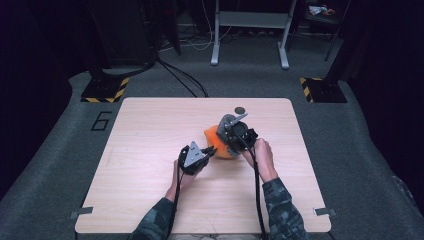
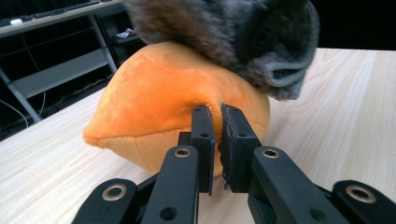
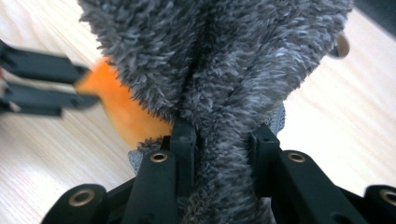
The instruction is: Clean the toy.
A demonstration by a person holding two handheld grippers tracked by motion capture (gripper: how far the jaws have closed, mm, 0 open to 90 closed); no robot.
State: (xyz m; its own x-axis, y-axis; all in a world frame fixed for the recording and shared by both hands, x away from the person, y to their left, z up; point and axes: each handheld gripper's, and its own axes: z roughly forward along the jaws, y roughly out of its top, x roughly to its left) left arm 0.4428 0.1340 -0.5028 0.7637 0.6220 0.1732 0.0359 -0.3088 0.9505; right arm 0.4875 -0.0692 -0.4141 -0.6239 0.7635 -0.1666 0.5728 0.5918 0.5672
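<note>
With the left gripper (image 2: 218,112), pinches a small fold of the orange plush toy (image 2: 163,98) low on its near side, jaws almost together with only the nipped fabric between them. Pins the toy down on the table (image 1: 150,175), a little right of centre in the high view, where the same gripper (image 1: 210,151) sits at the toy's left edge.

With the right gripper (image 3: 224,128), clamps a thick bunch of the grey fuzzy cloth (image 3: 215,56), jaws partly closed with the pile squeezed between them. Holds that cloth draped over the top and far side of the toy (image 1: 214,136), touching it, with the right gripper (image 1: 231,131) above.

Looks like the middle of working the grey cloth (image 2: 210,28) against the toy, one hand anchoring and the other hauling. Cannot tell from this moment alone whether the cloth goes on or comes off.

For the next move, calls for a firm pinch on the left so the toy does not lift or slide, and a steady pull on the right along the toy's curve rather than straight up. Calls too for care near the small dark round thing (image 1: 240,110) lying just beyond the toy, well within reach of a swinging cloth
</note>
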